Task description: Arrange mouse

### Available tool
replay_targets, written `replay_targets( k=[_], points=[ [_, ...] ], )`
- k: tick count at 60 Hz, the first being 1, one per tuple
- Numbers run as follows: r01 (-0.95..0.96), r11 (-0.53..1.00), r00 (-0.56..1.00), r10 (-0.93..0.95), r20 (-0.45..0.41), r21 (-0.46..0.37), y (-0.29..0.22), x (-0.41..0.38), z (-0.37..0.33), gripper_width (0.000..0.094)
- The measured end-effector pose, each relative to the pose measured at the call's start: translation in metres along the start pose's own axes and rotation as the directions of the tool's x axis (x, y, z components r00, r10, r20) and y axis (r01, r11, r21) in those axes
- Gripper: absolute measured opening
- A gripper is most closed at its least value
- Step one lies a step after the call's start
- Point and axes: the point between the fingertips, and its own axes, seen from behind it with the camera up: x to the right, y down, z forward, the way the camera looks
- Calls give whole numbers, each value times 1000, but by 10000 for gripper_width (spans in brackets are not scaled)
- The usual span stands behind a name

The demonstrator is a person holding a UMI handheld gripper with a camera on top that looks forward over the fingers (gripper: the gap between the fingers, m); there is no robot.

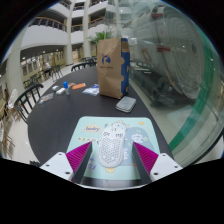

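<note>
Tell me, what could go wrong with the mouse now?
The white mouse lies on its mouse pad between the open jaws of the gripper, not gripped. If they close off-centre, it could slip or twist. A push might also slide the pad along the dark round table. The brown paper bag stands well beyond, so it looks safe.

Paper bag (111, 67) blocks bare table (55, 115) beyond.

A dark round table (55, 120) is seen; on it lie a pale mousepad (98, 130), at twelve o'clock a paper bag (111, 68), at one o'clock a small grey card (125, 103).
</note>
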Motion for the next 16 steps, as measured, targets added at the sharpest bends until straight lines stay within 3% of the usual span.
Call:
replay_targets(
  k=[16],
  points=[
    [-17,997,999,14,36,78,45,3,-112,848]
  ],
)
